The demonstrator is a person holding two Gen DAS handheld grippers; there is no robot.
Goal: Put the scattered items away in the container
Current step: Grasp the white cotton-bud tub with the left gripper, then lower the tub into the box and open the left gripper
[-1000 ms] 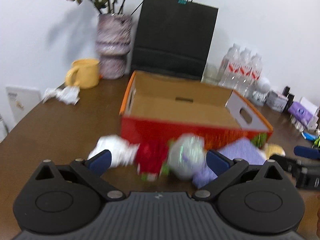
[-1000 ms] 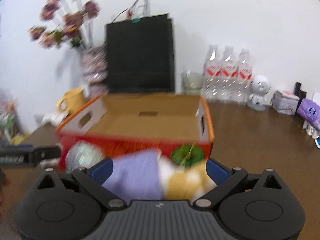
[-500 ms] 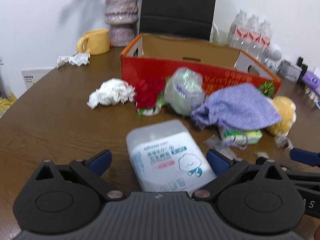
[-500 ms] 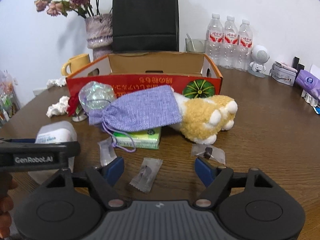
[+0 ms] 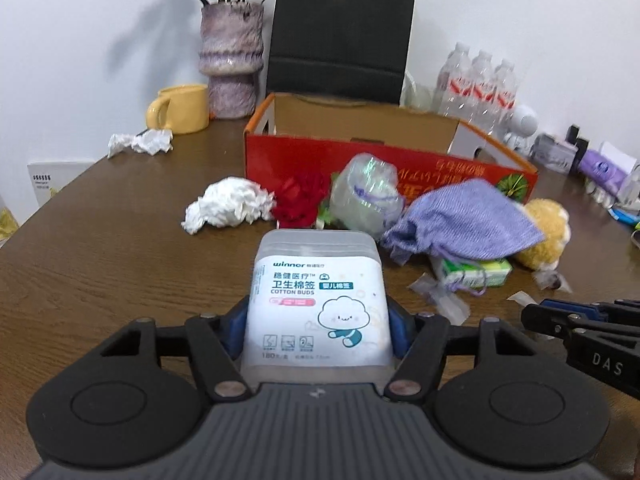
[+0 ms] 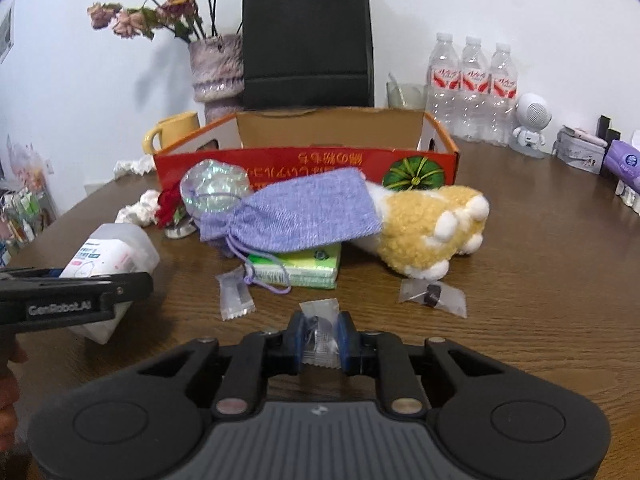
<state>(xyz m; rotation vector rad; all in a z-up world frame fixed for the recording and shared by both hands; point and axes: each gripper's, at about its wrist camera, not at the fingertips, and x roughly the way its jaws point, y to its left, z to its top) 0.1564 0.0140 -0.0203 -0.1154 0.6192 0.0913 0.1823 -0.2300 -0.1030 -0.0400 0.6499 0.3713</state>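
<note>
Both claws were wide open a moment ago. Now the left claw (image 5: pixel 318 328) is closing on the cotton bud box (image 5: pixel 318 300), and the right claw (image 6: pixel 320 338) is closing on a small clear packet (image 6: pixel 320 332). Both seem gripped, so the red box (image 6: pixel 306 164) is probably next.

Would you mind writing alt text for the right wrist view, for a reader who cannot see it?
The right gripper is closing on a small clear sachet on a brown table. Beyond lie two more sachets, a purple drawstring pouch over a plush toy, and an open red cardboard box.
</note>
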